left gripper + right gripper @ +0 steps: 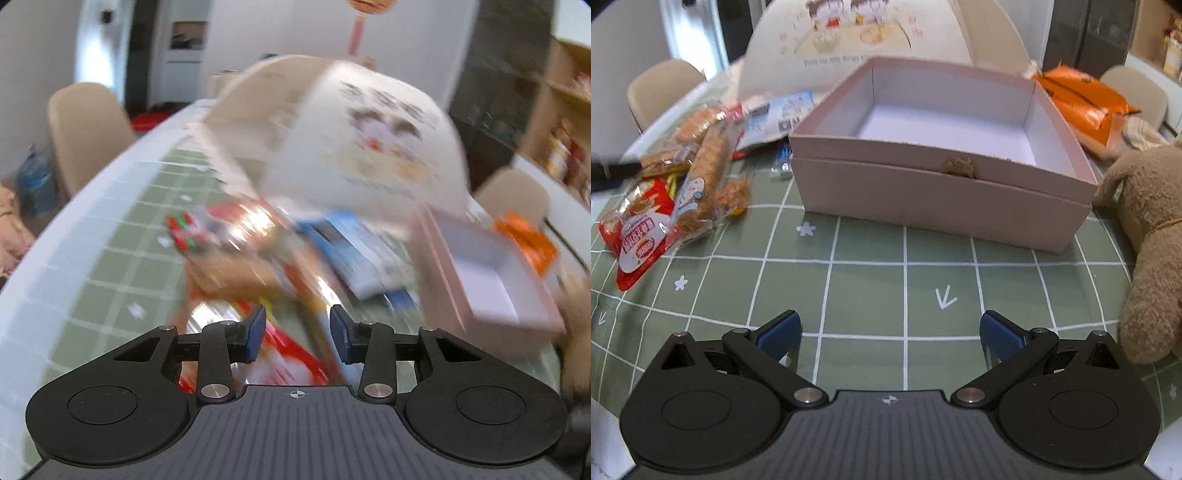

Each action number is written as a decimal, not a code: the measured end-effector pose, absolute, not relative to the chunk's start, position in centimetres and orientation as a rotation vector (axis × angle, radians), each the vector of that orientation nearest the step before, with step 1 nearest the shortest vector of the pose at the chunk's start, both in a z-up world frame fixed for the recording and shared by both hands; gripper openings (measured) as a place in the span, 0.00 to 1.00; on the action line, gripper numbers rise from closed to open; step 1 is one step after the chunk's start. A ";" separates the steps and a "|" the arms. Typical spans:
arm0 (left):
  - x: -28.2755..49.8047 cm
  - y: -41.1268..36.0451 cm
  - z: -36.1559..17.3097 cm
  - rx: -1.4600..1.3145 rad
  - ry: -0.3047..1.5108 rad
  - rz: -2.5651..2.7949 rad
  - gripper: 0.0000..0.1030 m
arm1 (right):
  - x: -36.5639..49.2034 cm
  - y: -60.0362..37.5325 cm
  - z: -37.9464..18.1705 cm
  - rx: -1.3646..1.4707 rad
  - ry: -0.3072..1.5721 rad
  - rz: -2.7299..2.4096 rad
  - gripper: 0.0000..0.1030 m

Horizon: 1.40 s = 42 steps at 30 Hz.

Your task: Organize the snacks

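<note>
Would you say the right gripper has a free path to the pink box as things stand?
Probably yes: the right gripper has its jaws open and empty, and only bare tablecloth lies between it and the pink box.

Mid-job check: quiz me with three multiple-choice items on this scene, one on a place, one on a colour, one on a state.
1. Where does the plush toy sit relative to the pink box?
A. inside it
B. right of it
C. left of it

2. What colour is the bag behind the box's right corner?
A. orange
B. purple
C. black

3. What is in the box?
A. snacks
B. the toy
C. nothing

Answers: 1 B, the toy lies off the box's right end. 2 A, its wrapper is plainly orange. 3 C, only bare white floor shows inside.
</note>
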State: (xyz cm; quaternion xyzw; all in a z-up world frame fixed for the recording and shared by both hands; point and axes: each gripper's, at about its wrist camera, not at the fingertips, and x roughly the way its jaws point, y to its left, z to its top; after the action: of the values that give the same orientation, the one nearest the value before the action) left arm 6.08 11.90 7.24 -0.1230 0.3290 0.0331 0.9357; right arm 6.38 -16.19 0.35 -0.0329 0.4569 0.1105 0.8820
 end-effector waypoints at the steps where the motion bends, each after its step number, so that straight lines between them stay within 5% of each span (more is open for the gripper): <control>1: 7.0 12.8 7.6 -0.266 0.680 0.073 0.41 | 6.6 -16.1 0.5 -0.080 0.982 0.242 1.00; 3: 9.1 14.3 8.0 -0.320 0.720 0.057 0.41 | 7.4 -15.5 1.0 -0.134 1.065 0.309 0.99; 5: 10.7 15.1 7.8 -0.414 0.779 0.010 0.41 | 8.0 -14.5 2.4 -0.190 1.117 0.393 0.76; 13: 7.2 14.6 6.6 -0.569 0.878 -0.085 0.41 | 14.6 -8.7 13.5 -0.140 0.892 0.589 0.86; 25: -2.1 17.2 6.1 -0.526 0.837 0.030 0.41 | 30.7 0.9 4.4 -0.179 1.134 0.439 0.87; 42: 1.2 18.1 2.5 -0.676 0.858 0.062 0.41 | 15.1 -1.9 3.9 -0.100 1.311 0.681 0.78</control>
State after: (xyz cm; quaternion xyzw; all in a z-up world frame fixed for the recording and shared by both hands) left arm 1.17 18.12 2.51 -0.3216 0.4077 0.0294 0.8541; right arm 15.11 -1.92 3.95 -0.0456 0.5971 0.3103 0.7383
